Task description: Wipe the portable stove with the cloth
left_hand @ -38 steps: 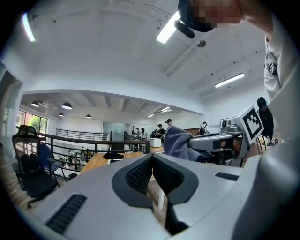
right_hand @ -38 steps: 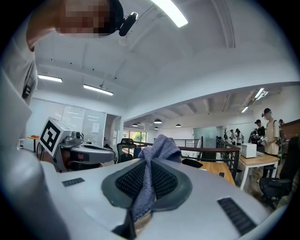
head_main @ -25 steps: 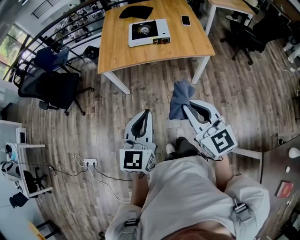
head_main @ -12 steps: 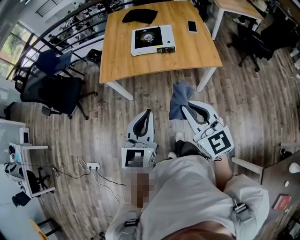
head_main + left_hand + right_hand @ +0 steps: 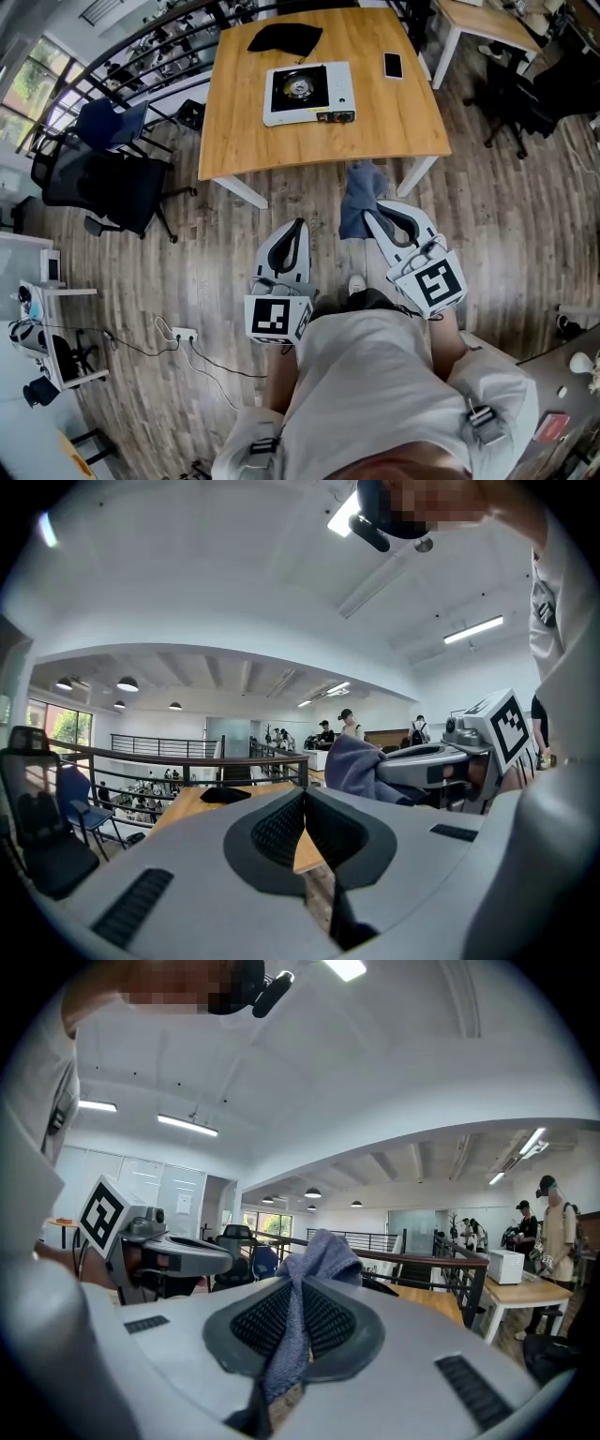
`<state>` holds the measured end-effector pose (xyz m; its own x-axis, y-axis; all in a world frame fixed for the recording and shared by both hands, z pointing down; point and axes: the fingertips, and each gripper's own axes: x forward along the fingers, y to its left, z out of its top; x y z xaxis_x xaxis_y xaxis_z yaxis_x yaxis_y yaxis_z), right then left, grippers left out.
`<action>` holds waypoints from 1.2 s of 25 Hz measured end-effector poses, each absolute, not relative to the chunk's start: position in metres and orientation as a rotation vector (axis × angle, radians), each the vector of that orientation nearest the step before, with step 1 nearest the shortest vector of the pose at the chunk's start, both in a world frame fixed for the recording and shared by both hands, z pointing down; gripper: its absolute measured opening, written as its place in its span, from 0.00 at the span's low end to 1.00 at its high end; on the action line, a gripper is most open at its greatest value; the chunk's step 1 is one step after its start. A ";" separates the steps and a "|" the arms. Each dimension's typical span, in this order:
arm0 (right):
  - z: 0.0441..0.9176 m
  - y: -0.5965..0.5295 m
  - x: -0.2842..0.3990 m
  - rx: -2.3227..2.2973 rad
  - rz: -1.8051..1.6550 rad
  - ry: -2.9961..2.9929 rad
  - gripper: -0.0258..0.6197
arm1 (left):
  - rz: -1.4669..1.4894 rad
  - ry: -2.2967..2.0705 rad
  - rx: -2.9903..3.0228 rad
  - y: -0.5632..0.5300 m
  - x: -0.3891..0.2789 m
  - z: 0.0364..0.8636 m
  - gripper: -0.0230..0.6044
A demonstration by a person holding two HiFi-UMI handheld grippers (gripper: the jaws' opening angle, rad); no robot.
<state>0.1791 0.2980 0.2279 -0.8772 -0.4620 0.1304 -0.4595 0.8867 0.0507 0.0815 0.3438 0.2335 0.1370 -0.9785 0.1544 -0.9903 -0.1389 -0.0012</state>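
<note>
As you look down in the head view, the stove sits on the table at top centre, well apart from your left gripper and right gripper at mid-frame. In the left gripper view, its jaws are pressed together with nothing between them. In the right gripper view, the jaws pinch the cloth, which bunches above them at centre.

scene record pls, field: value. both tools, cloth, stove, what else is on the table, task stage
left tool: shut, empty, over the floor, short of the table
right tool: shut on blue cloth, which bunches out past the tips
portable stove: on wooden table, nothing touching it
also on table: phone, black fabric item
task stage: wiping not yet begun
</note>
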 end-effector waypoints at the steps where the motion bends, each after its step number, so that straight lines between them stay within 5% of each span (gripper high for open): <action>1: 0.228 0.292 0.177 0.715 -0.026 -2.919 0.11 | 0.182 -1.993 2.287 0.338 0.080 0.234 0.07; 30: 0.237 0.123 0.059 0.958 -0.021 -2.778 0.11 | 0.164 -1.734 2.477 0.149 -0.041 0.244 0.07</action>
